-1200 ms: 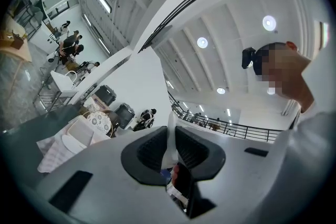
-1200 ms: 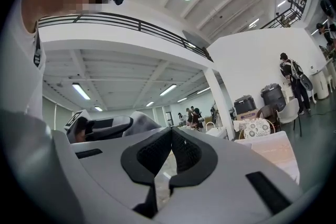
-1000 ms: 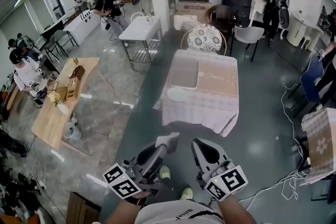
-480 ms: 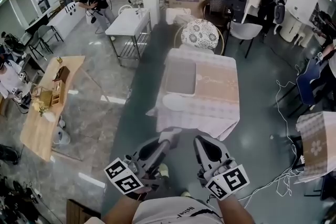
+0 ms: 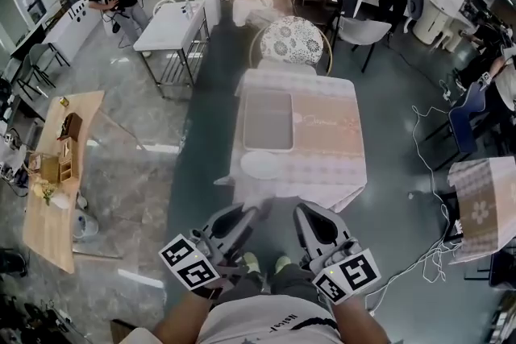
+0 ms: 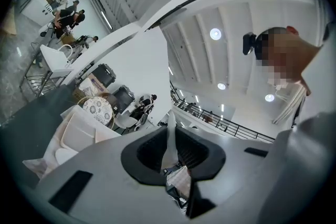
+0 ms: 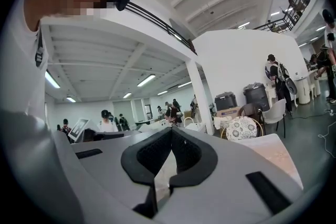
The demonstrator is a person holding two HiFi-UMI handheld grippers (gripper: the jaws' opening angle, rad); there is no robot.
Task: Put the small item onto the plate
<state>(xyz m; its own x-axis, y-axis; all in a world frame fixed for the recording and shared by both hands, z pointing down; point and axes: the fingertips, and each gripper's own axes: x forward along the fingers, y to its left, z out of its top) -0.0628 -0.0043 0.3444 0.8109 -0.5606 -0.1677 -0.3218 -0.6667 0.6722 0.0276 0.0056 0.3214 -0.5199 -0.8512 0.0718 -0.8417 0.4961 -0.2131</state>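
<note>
My left fingers pinch the small item, a thin white scrap that looks light and limp, best gripped mid-length. The plate lies on the worktop well ahead. My right fingers are closed on nothing.

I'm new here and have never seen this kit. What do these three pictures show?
A standing person holds a two-jaw gripper in each hand; there is no robot. The downward picture comes from a camera on their head and shows the left gripper and right gripper. The two fisheye pictures come from cameras riding on the grippers, looking along their jaws. Ahead is a table with a pale patterned cloth, bearing a flat grey rectangular tray and a round white plate. The left gripper is shut on a thin white small item; the right gripper's jaws are together, with nothing between them.
</note>
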